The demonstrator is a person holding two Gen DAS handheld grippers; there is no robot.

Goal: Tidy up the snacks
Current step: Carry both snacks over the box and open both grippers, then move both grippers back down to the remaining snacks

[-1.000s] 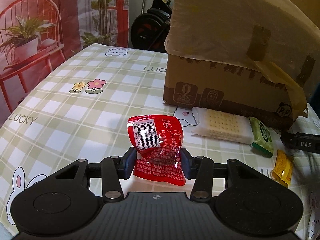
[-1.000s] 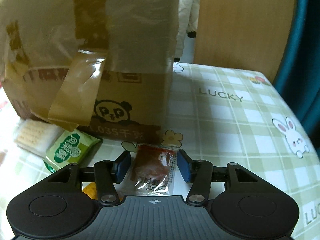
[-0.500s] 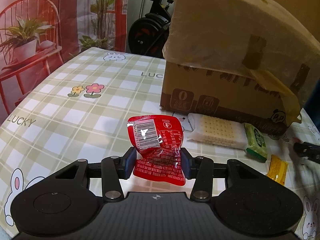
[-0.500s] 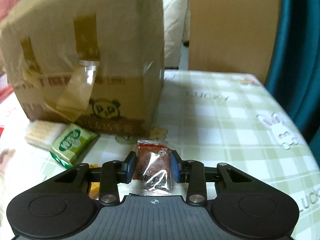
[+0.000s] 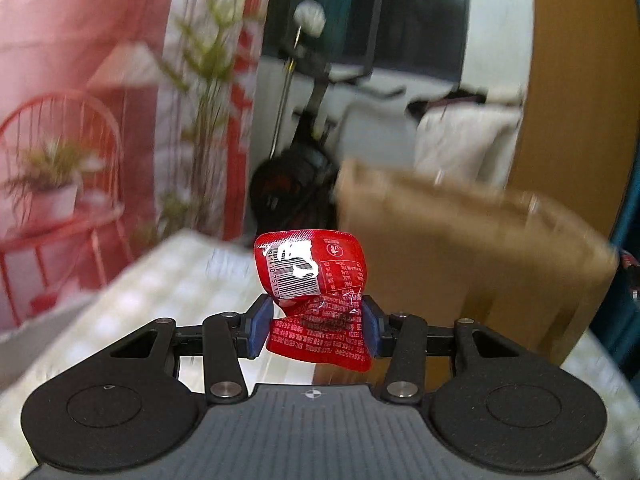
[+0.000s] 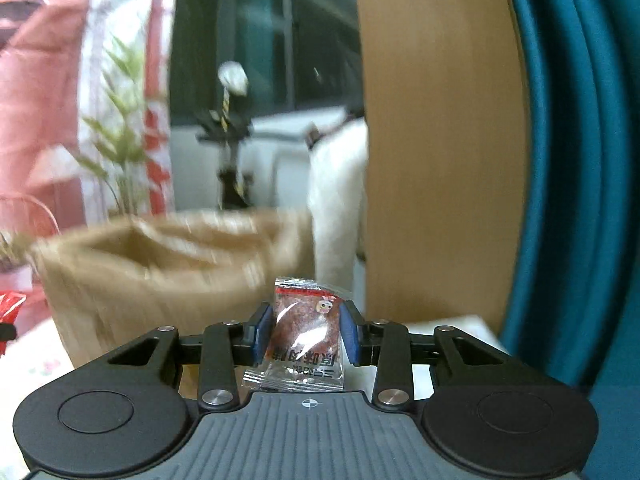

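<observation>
Snacks sit in both grippers. The left gripper [image 5: 318, 322] is clenched on a red snack packet [image 5: 316, 296]: its blue pads [image 5: 262, 326] press the glossy, crinkled foil from either side, the jaws only partly apart. The packet is puffy and twisted, with a white barcode label on its upper left face and fine white print across the lower half; its bottom edge hangs just below the pads, clear of the table. At 1 to 2 o'clock from it stands a cardboard box [image 5: 460, 248], brown, matte and blurred. The checked tablecloth [image 5: 160, 280] spreads out at 9 o'clock, pale and smeared.

The right gripper [image 6: 306, 338] grasps a clear snack sachet [image 6: 306, 332] with narrower jaws, the blue pads [image 6: 348, 334] flat against its two long sides. The sachet is a small upright rectangle of shiny transparent film with crimped ends, a red strip near the top, a small cartoon figure, and a dark brown, grainy filling; printed characters run along its lower part. The open-topped cardboard box [image 6: 160, 280] lies at 10 o'clock from it, flaps raised, its inside out of focus. At 9 o'clock, at the frame's edge, a scrap of the red snack packet [image 6: 10, 306] shows. A teal curtain [image 6: 580, 200] hangs in smooth folds at 3 o'clock beside a plain wooden panel [image 6: 440, 140].
</observation>
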